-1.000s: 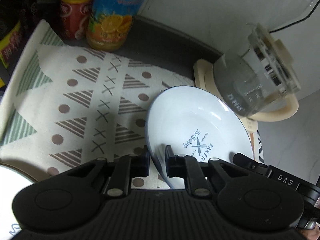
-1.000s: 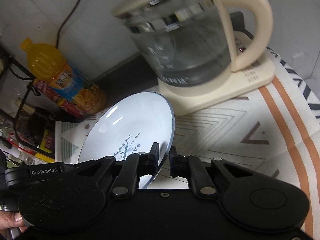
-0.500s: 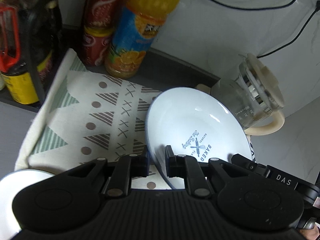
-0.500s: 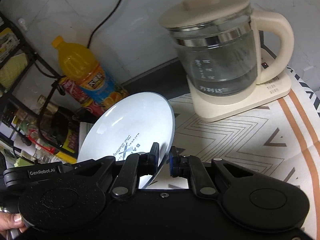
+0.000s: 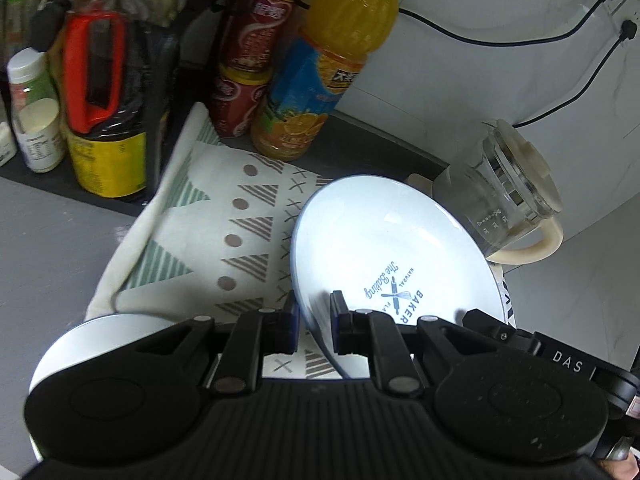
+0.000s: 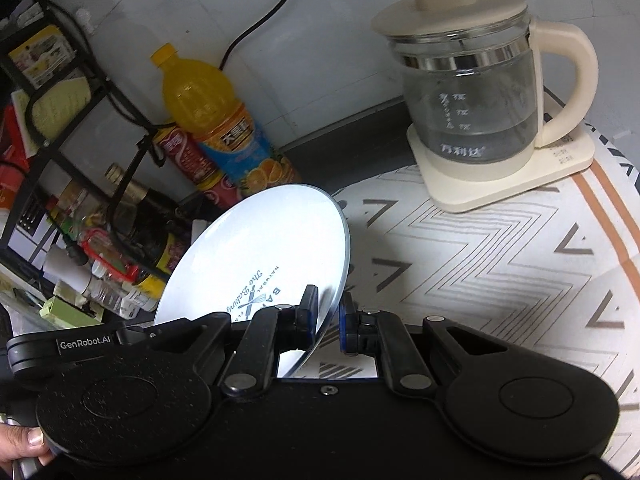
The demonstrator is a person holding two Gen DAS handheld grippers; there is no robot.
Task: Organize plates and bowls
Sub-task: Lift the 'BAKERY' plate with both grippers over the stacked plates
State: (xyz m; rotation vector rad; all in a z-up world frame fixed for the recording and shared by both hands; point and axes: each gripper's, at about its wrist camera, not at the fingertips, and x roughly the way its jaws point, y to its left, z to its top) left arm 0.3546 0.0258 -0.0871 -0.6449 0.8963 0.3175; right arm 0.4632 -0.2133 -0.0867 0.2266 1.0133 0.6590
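A white plate [image 5: 384,248] with a thin blue rim and blue "Baker" print is held in the air between both grippers, tilted on edge. My left gripper [image 5: 314,326] is shut on its left rim. On the opposite rim my right gripper [image 6: 329,318] is shut too, with the plate [image 6: 256,248] leaning away to the left in that view. The right gripper's body [image 5: 560,364] shows at the lower right of the left wrist view. A second white dish [image 5: 96,336] lies on the counter at the lower left, half hidden by the left gripper.
A patterned cloth [image 5: 224,240] covers the counter. A glass kettle [image 6: 476,96] on a cream base stands at the back right on a zigzag mat [image 6: 500,264]. An orange juice bottle [image 5: 320,72], red cans [image 5: 244,64] and a rack of bottles [image 5: 104,92] crowd the back left.
Both grippers have risen and drawn back from the wall with the plate held between them. The kettle and bottles now look farther off, and the rack and the second dish have come into view.
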